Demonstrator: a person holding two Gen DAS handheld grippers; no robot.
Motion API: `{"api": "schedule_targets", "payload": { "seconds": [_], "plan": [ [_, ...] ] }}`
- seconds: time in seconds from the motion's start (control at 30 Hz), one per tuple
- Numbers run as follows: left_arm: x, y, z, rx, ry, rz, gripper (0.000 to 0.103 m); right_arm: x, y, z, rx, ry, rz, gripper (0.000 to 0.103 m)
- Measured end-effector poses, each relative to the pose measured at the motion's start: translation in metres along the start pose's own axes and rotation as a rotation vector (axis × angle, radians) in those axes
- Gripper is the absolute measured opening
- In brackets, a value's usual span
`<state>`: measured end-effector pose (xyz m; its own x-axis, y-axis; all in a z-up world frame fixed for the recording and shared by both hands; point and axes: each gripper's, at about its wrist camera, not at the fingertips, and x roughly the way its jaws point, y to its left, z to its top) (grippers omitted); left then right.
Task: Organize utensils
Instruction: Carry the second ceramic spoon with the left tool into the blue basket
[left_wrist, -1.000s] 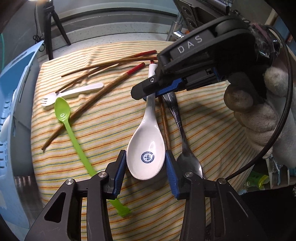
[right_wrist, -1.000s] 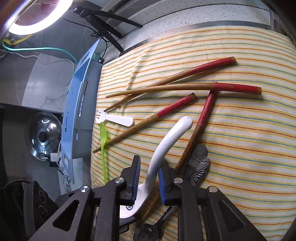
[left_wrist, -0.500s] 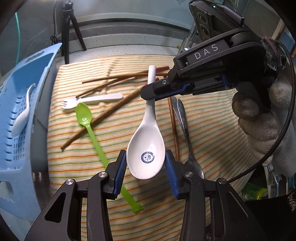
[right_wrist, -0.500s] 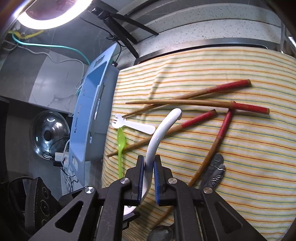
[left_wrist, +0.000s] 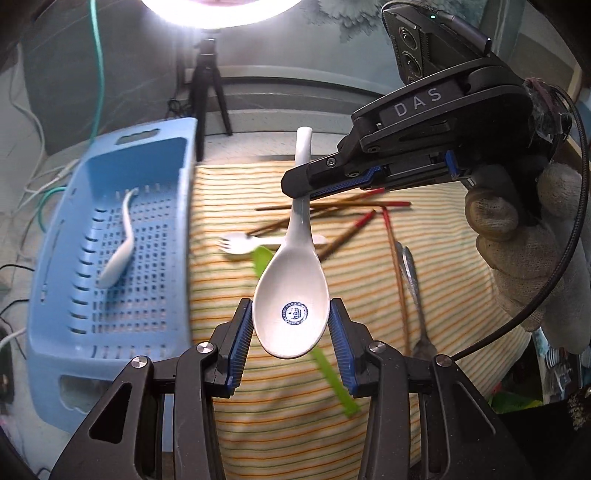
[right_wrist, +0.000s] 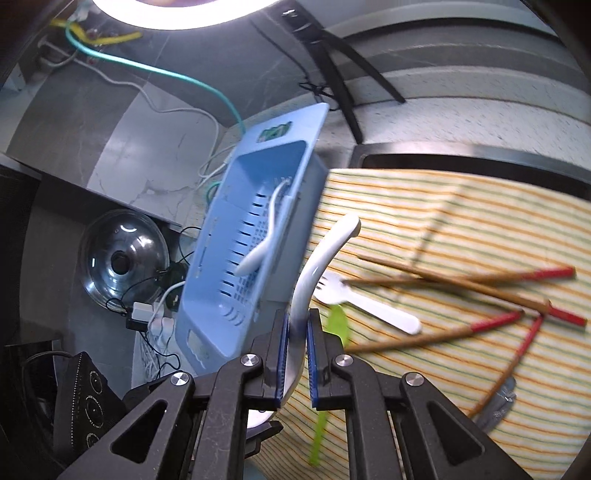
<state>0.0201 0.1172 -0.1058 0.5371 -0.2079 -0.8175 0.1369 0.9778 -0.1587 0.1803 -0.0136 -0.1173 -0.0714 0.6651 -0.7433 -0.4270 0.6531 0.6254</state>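
A white ceramic spoon with a blue mark in its bowl hangs in the air above the striped cloth. My left gripper is shut on its bowl. My right gripper is shut on its handle; it also shows in the left wrist view. A blue slotted basket stands at the left with one white spoon in it. A white plastic fork, a green plastic spoon, several red-tipped chopsticks and a metal spoon lie on the cloth.
A striped cloth covers the table. A tripod stands behind the basket. A pot lid, cables and a power strip lie beyond the table's left edge. A ring light glares overhead.
Both grippers have lifted the white ceramic spoon off the cloth and carried it up and leftward toward the blue basket. The other utensils have stayed on the cloth.
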Motion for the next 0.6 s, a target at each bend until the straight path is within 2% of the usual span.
{"api": "schedule_targets", "payload": {
  "seconds": [0.33,0.6],
  "plan": [
    [0.000,0.056,0.009,-0.051,-0.008,0.063,0.040,0.048,0.045,0.036,-0.063,0.031,-0.001,0.009],
    [0.005,0.085,0.008,-0.093,0.013,0.085,0.040,0.085,0.058,0.054,-0.085,0.068,-0.004,0.009]
  ]
}}
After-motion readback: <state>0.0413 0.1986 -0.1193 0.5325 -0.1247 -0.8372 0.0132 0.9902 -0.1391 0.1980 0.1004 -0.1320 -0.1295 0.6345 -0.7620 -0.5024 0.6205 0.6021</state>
